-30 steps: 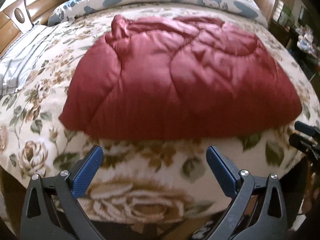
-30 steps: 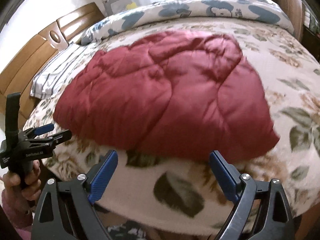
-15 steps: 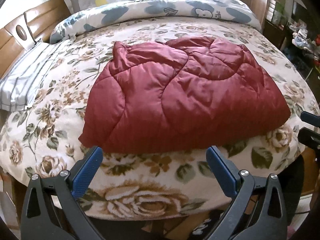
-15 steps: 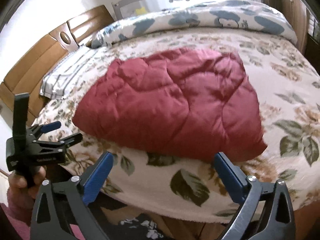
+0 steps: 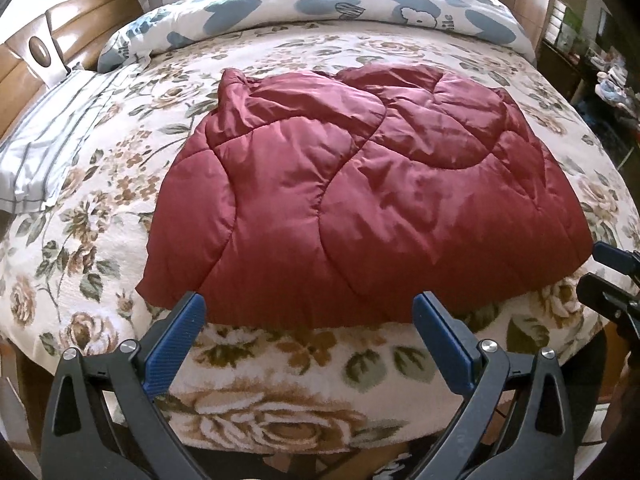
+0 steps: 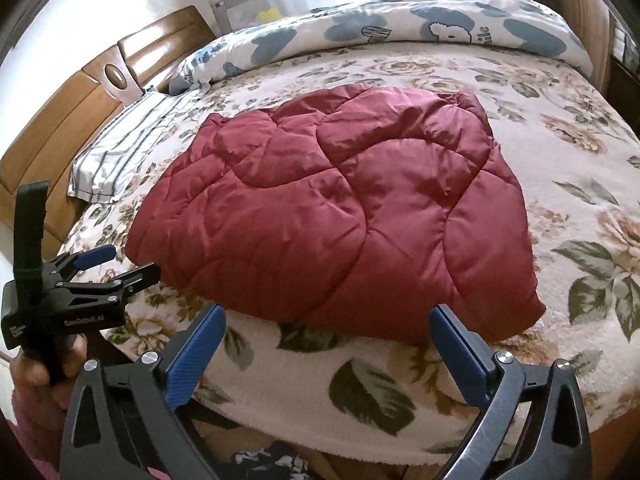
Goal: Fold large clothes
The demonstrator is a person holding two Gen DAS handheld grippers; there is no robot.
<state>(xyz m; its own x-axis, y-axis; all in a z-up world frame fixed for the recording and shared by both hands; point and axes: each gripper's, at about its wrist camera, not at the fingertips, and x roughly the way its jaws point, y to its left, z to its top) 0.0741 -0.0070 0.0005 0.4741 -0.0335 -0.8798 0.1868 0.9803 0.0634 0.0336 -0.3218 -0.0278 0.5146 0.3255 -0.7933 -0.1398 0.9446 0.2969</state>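
One red quilted garment (image 5: 360, 208), seemingly folded

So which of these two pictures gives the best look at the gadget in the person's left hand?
The right wrist view: it shows the whole left gripper from the side, body, handle, open jaws and the hand around it. The left wrist view shows only its own two blue-padded fingers from behind, spread apart before the red quilted garment.
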